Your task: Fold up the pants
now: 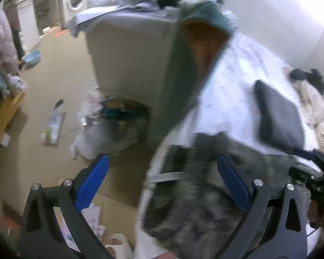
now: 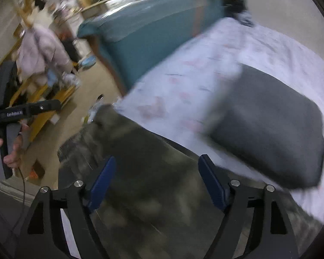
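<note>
While the mottled grey pants [image 2: 140, 161] are lying on the bed [image 2: 205, 69], I am hovering both tongs, left [image 1: 163, 183] and right [image 2: 156, 183], spread wide and empty, seeking a grip.

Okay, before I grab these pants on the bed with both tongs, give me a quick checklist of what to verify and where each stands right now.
1. Left tongs open: ok, jaws spread wide.
2. Right tongs open: ok, jaws wide, nothing between them.
3. Mottled grey pants within reach of both: ok, they lie right under both, ribbed waistband near the bed edge.
4. Pants lying flat: cannot tell, both views are blurred.
5. Space to fold: not ok, a folded dark grey garment sits on the sheet just beyond the pants.
6. Grip points chosen: cannot tell, no fingers touch cloth yet.
</note>
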A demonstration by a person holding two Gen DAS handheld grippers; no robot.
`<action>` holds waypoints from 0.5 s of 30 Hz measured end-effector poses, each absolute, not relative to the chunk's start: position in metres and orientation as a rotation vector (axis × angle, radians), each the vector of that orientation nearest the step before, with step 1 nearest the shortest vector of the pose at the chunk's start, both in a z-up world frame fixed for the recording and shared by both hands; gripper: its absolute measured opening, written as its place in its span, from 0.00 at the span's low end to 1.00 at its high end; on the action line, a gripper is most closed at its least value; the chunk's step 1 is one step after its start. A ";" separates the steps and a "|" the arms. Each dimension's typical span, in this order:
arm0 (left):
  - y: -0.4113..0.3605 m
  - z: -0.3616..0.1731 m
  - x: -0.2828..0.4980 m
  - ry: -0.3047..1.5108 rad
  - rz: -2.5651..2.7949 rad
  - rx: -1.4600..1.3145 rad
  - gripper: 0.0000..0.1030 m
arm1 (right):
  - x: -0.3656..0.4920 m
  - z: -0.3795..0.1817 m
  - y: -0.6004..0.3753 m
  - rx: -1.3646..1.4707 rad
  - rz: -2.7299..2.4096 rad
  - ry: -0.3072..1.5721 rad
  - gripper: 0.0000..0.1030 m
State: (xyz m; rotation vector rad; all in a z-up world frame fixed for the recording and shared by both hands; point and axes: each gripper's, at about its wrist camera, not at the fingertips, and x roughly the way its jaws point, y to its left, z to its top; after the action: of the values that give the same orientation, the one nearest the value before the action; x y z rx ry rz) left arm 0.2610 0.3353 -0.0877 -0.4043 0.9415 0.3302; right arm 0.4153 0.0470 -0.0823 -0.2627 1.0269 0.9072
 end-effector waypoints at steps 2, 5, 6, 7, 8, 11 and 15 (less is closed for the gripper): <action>0.348 -0.103 0.258 0.986 0.300 -0.448 0.96 | 0.414 -0.091 0.086 -0.286 0.920 1.048 0.79; 0.357 -0.118 0.254 1.039 0.293 -0.457 0.96 | 0.421 -0.105 0.135 -0.308 0.927 1.072 0.79; 0.362 -0.119 0.251 1.041 0.340 -0.483 0.96 | 0.424 -0.111 0.152 -0.323 0.928 1.086 0.79; 0.373 -0.121 0.244 1.032 0.367 -0.559 0.96 | 0.426 -0.121 0.167 -0.328 0.935 1.113 0.79; 0.382 -0.122 0.241 1.016 0.379 -0.645 0.96 | 0.428 -0.128 0.176 -0.302 0.944 1.145 0.78; 0.405 -0.116 0.227 0.960 0.470 -0.798 0.96 | 0.424 -0.146 0.196 -0.257 1.018 1.232 0.27; 0.422 -0.113 0.210 0.922 0.548 -0.860 0.96 | 0.402 -0.118 0.196 -0.330 1.135 1.086 0.09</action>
State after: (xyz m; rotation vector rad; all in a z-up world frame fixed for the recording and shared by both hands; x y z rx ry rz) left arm 0.2105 0.4220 -0.1126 -0.8602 0.9221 0.5482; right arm 0.4015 0.1962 -0.1179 -0.3298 1.0865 1.1347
